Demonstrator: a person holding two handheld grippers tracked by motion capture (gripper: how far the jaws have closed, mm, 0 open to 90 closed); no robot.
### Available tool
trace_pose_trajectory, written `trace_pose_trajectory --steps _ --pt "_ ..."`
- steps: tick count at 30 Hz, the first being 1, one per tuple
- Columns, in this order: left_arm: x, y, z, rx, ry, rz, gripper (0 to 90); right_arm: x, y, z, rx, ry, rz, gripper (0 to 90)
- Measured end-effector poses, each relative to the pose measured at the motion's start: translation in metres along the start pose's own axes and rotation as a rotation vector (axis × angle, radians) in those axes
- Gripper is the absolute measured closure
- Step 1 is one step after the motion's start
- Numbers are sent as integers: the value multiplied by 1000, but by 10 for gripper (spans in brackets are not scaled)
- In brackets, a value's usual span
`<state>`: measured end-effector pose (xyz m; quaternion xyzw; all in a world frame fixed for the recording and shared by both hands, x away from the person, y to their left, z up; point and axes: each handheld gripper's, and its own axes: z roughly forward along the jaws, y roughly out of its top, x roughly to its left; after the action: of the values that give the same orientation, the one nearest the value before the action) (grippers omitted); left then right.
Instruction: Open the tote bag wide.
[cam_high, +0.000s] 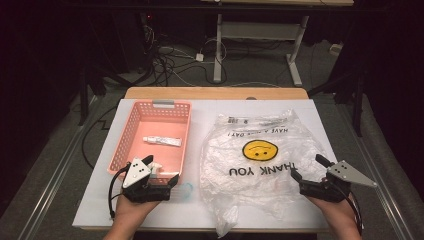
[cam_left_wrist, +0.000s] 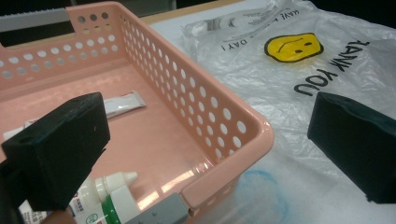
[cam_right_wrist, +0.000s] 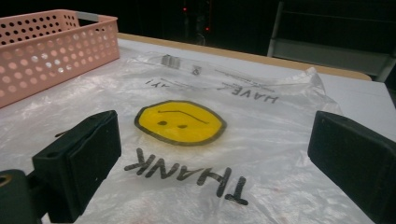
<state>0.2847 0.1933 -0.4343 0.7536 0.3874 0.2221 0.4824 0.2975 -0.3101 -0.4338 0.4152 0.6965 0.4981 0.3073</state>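
Both claws are held wide and empty: the left claw (cam_high: 159, 176) at the pink basket's (cam_high: 131, 131) near corner, the right claw (cam_high: 306, 167) over the plastic bag (cam_high: 260, 172) flat on the tabletop (cam_high: 100, 210). A single film layer is best pinched at the bag's near edge.

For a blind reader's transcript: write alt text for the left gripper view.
Two open black fingers frame the near corner of a pink perforated basket holding a white tube and a small white-capped bottle. To its right a clear plastic bag with a yellow smiley and "THANK YOU" lies flat on the white table.
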Motion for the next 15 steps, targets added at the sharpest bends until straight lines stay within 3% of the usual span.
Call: trace_pose_trajectory --steps 8,15 --pt "1 1 1 38 -8 -2 0 5 2 2 4 16 -23 17" --pt "0 3 0 23 11 27 0 6 4 0 8 16 -25 17"
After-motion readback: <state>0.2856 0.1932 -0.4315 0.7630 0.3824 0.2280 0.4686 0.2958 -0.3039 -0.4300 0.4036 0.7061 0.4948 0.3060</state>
